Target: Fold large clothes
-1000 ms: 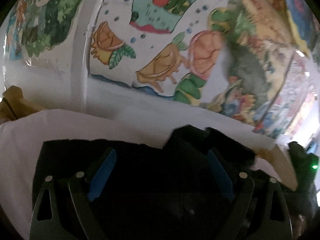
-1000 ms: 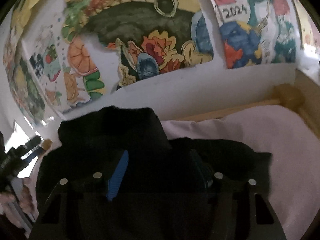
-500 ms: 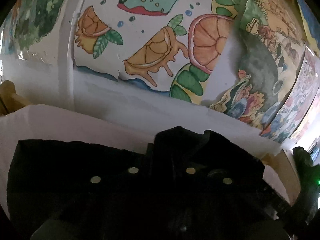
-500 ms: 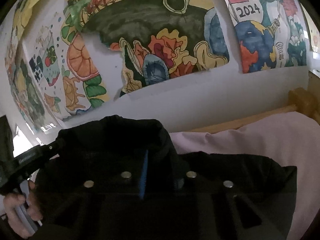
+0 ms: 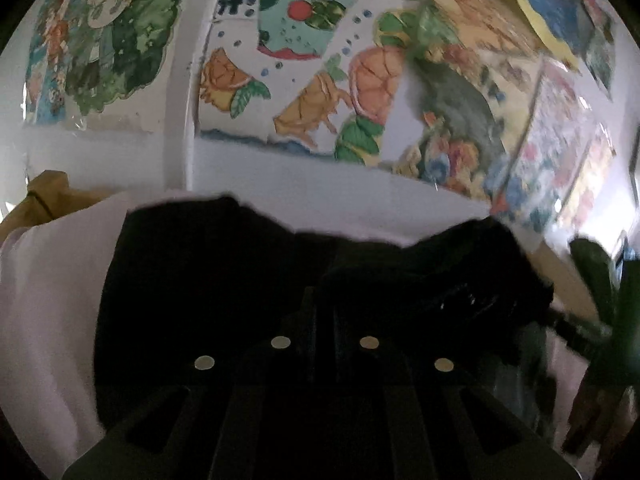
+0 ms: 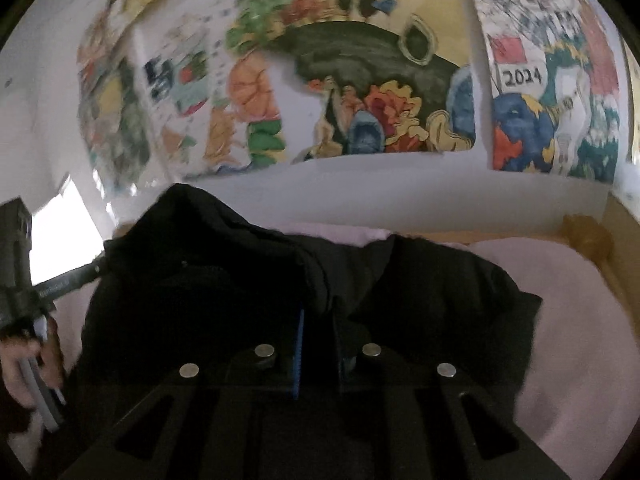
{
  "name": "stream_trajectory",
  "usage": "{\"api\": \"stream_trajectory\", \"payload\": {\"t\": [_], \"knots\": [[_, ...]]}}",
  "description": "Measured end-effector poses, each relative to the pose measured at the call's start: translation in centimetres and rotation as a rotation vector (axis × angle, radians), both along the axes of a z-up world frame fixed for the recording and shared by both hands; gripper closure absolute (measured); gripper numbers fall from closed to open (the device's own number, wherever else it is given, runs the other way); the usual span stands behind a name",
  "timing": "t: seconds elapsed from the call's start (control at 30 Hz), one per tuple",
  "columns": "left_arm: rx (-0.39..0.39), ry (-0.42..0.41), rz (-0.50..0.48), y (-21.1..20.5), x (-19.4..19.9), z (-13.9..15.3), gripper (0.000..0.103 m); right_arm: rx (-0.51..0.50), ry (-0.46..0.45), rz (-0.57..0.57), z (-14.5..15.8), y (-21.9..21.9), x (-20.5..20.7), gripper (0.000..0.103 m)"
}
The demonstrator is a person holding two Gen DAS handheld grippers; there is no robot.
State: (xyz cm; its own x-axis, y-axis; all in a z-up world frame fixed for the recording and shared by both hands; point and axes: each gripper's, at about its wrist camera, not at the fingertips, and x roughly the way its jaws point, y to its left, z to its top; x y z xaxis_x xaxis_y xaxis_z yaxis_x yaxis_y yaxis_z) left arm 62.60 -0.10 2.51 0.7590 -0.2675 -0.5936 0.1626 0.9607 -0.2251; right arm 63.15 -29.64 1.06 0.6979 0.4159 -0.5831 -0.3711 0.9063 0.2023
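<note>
A large black garment (image 5: 208, 280) lies on a pale pink bed sheet (image 5: 48, 304). My left gripper (image 5: 324, 304) is shut on a fold of the garment, its fingers hidden in the dark cloth. In the right wrist view the same garment (image 6: 440, 300) spreads across the sheet (image 6: 572, 320), and my right gripper (image 6: 316, 320) is shut on a raised fold of it, with a blue pad edge showing. The left tool and the hand that holds it (image 6: 24, 320) show at the left edge of that view.
A white wall with colourful painted posters (image 5: 320, 80) stands right behind the bed. A wooden bed frame shows at the left (image 5: 44, 196) and at the right with a round knob (image 6: 588, 236). The right tool (image 5: 600, 320) shows at the right edge.
Both grippers were open a second ago and have shut on the black garment. Both views have tilted since half a second ago and the cloth has lifted a little.
</note>
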Motion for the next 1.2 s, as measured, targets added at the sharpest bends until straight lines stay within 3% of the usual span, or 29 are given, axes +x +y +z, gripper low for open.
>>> {"api": "stream_trajectory", "payload": {"t": [0.17, 0.3, 0.43, 0.53, 0.67, 0.83, 0.93, 1.03, 1.13, 1.2], "knots": [[0.004, 0.056, -0.013, -0.1, -0.2, -3.2, 0.1, -0.088, 0.029, -0.01, -3.2, 0.3, -1.6, 0.093], [0.005, 0.07, -0.001, -0.2, 0.7, -5.2, 0.1, -0.094, 0.077, -0.038, -5.7, 0.7, -1.4, 0.094], [0.014, 0.049, -0.018, 0.0, 0.9, -4.8, 0.1, -0.069, 0.022, -0.034, -3.9, 0.1, -2.2, 0.093], [0.007, 0.035, -0.04, 0.4, 0.7, -4.3, 0.1, -0.006, -0.066, -0.039, -1.0, -1.3, -3.5, 0.093], [0.007, 0.036, -0.05, 0.6, 0.6, -4.3, 0.1, 0.004, -0.165, -0.068, 2.6, -0.7, -2.7, 0.093], [0.001, 0.033, -0.063, 0.8, -0.1, -3.9, 0.098, -0.027, -0.035, -0.017, 0.5, 3.4, 0.5, 0.093], [-0.086, 0.009, -0.064, 2.1, -1.7, -3.1, 0.089, -0.053, 0.038, -0.002, -2.2, 4.4, 0.8, 0.093], [-0.111, -0.077, -0.047, 2.8, -3.6, -1.8, 0.05, -0.097, 0.026, 0.014, -3.4, 4.5, 0.0, 0.093], [-0.15, -0.154, -0.034, 2.5, -4.1, -0.2, 0.048, -0.102, 0.021, 0.014, -3.6, 4.5, -0.1, 0.093], [-0.086, -0.115, -0.025, 0.9, -2.7, -0.1, 0.048, -0.114, 0.014, 0.014, -3.8, 4.7, -0.2, 0.093]]}}
